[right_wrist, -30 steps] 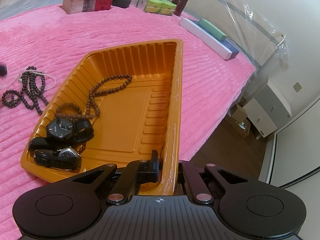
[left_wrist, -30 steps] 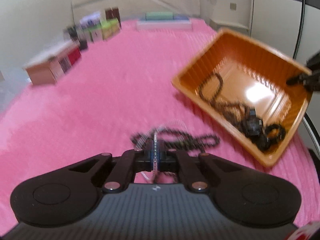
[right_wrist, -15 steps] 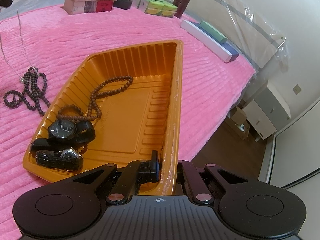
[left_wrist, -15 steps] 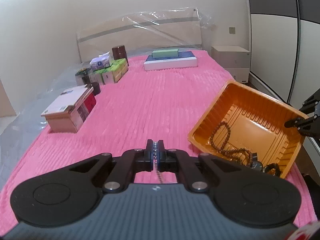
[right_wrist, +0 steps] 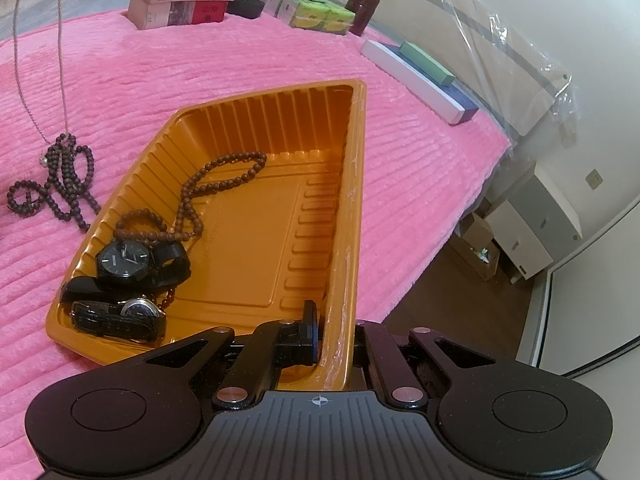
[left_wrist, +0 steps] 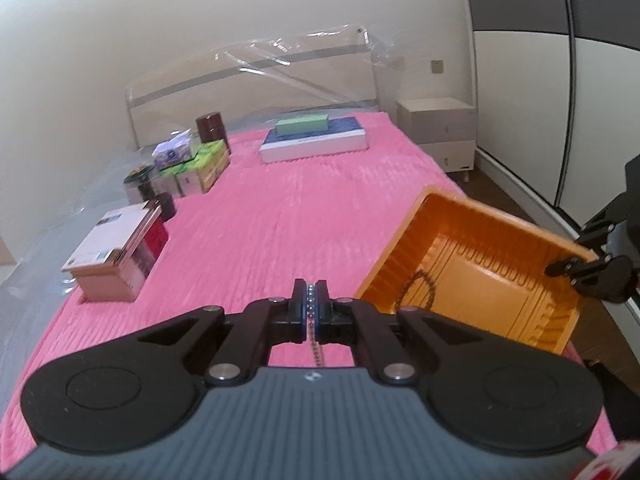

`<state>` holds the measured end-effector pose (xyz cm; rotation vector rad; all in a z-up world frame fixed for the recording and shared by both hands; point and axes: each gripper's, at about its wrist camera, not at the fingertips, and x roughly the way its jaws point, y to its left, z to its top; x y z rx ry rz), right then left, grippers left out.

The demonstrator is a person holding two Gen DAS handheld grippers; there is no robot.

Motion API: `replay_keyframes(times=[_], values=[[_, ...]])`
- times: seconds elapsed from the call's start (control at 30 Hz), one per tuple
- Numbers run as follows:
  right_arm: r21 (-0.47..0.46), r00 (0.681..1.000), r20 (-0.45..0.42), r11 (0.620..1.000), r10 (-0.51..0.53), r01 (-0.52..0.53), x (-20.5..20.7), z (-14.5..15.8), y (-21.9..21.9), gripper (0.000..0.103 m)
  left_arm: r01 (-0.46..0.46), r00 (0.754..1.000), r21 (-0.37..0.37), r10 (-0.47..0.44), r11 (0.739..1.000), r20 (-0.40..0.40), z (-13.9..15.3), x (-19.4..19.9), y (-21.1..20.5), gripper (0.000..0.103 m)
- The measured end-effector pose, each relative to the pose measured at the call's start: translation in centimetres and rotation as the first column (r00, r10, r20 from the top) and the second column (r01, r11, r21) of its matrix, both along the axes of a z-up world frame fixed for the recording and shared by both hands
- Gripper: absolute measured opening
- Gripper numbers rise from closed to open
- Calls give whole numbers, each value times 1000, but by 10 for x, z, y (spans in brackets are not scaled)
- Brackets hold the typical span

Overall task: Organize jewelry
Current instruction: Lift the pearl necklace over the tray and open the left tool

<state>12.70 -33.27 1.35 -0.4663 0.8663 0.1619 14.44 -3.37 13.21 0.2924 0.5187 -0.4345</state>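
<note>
Left wrist view: the left tongs (left_wrist: 310,304) are closed on a thin silver ball chain (left_wrist: 311,320), which runs between the pads and drops out of sight behind the tongs' body. Ahead lies the pink bedspread (left_wrist: 256,232). To the right sits the orange plastic tray (left_wrist: 480,280), holding a brown bead strand (left_wrist: 418,290); the right tongs (left_wrist: 560,269) pinch its far rim. Boxes and books (left_wrist: 120,256) stand along the left edge of the bed.

Right wrist view: the right tongs (right_wrist: 332,330) are clamped shut on the near wall of the orange plastic tray (right_wrist: 352,200), one finger inside and one outside. In the tray lie a brown bead necklace (right_wrist: 216,184), a black watch (right_wrist: 124,260) and a second watch with a dark strap (right_wrist: 120,312). The silver ball chain (right_wrist: 62,56) hangs taut at the upper left, its lower end reaching a dark bead necklace (right_wrist: 60,184) that lies on the bedspread just beside the tray
</note>
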Motion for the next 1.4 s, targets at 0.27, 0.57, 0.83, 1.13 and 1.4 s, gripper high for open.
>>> replay_keyframes(times=[0.27,0.57,0.83,1.13,1.4], values=[[4,1000,-6,1000,-1,1,1,-1,-3,3,72,997,-17,-72,997,34,23,9,-37,2],[13,1000,-8,1000,-4,4,1,-3,-5,3,169,984,-43,-166,985,57,40,17,-89,2],[20,1000,-9,1000,-4,4,1,-4,-6,3,232,973,-31,-232,972,-13,14,28,-128,2],[23,1000,-10,1000,-6,6,1,-6,-7,3,249,958,-40,-252,968,-136,-34,46,-156,2],[30,1000,-17,999,-13,13,4,-7,-9,3,226,947,-72,-236,971,-216,-57,61,-163,2]])
